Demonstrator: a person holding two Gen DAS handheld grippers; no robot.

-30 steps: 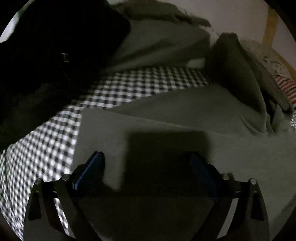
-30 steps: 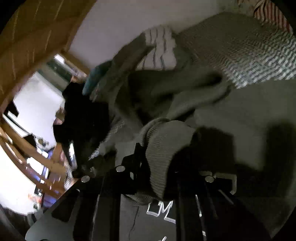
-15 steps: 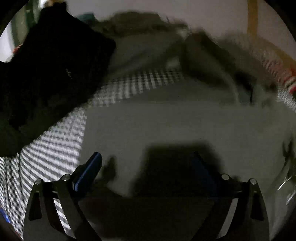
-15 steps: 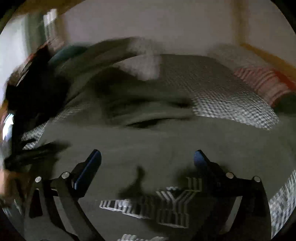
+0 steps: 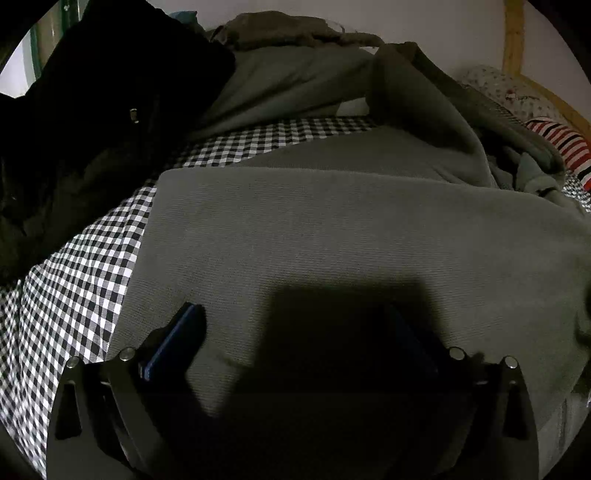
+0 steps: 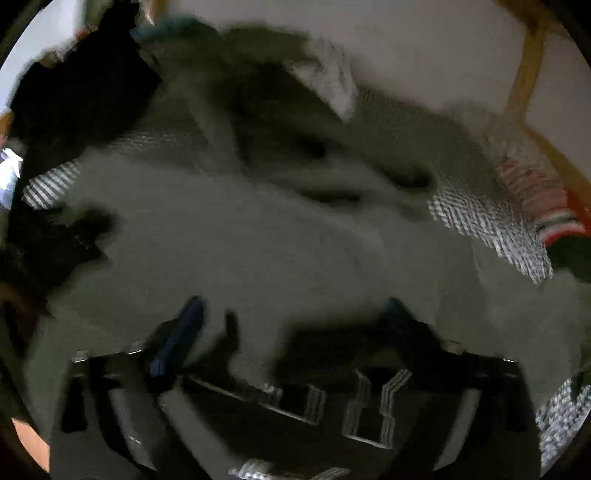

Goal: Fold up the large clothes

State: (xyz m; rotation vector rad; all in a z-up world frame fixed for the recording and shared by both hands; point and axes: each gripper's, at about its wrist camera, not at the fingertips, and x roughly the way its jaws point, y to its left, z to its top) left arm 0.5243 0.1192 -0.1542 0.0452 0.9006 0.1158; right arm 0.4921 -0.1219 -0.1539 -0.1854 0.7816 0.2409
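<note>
A large grey sweatshirt (image 5: 332,221) lies spread flat on a black-and-white checked bed sheet (image 5: 74,277). Its sleeve (image 5: 424,110) is bunched at the far right. My left gripper (image 5: 295,325) hovers open and empty just above the flat grey cloth. In the blurred right wrist view the same grey garment (image 6: 258,240) fills the middle, with white block lettering (image 6: 362,406) near the bottom. My right gripper (image 6: 291,314) is open and empty above it.
A black jacket (image 5: 92,110) is heaped at the far left of the bed. A brownish garment (image 5: 288,29) lies against the white wall. A red-striped item (image 5: 561,147) and a wooden bed frame (image 5: 513,37) are at the right.
My right gripper has let go of the ribbed grey cuff that it held a second ago and has swung over the garment. My left gripper stays open and has shifted slightly.
</note>
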